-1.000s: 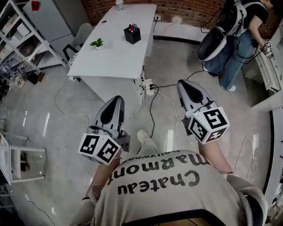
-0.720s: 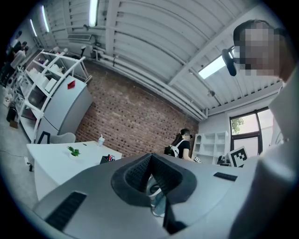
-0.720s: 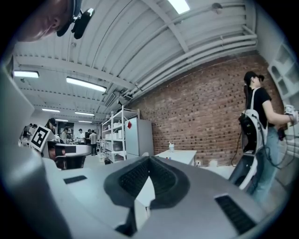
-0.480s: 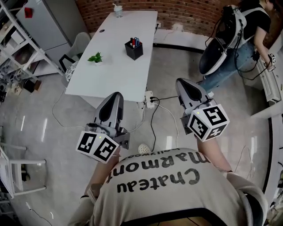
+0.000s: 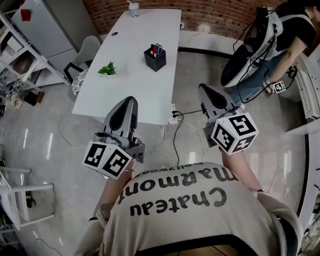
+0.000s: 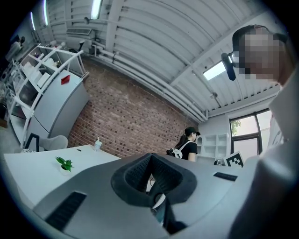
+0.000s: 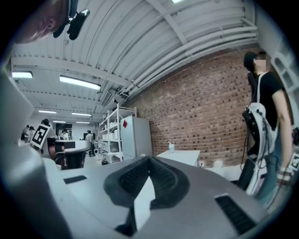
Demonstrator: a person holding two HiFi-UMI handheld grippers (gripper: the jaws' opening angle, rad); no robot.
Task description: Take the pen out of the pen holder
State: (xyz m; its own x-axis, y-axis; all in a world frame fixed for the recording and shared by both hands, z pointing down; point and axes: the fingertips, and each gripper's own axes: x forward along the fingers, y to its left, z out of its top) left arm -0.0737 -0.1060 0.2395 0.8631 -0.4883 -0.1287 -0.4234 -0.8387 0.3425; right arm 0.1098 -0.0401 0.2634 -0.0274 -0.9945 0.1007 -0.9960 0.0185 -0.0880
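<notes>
Black pen holder [image 5: 155, 60] is seen on the desk [image 5: 127, 82], pens [image 5: 156, 49] in it. The left gripper [image 5: 128, 101] and right gripper [image 5: 205, 90] are held clenched and empty.

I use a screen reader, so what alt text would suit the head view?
Seen from above, a person holds a left gripper and right gripper toward a white table bearing a black pen holder with pens, a small plant and a bottle. Another person stands at upper right.
</notes>
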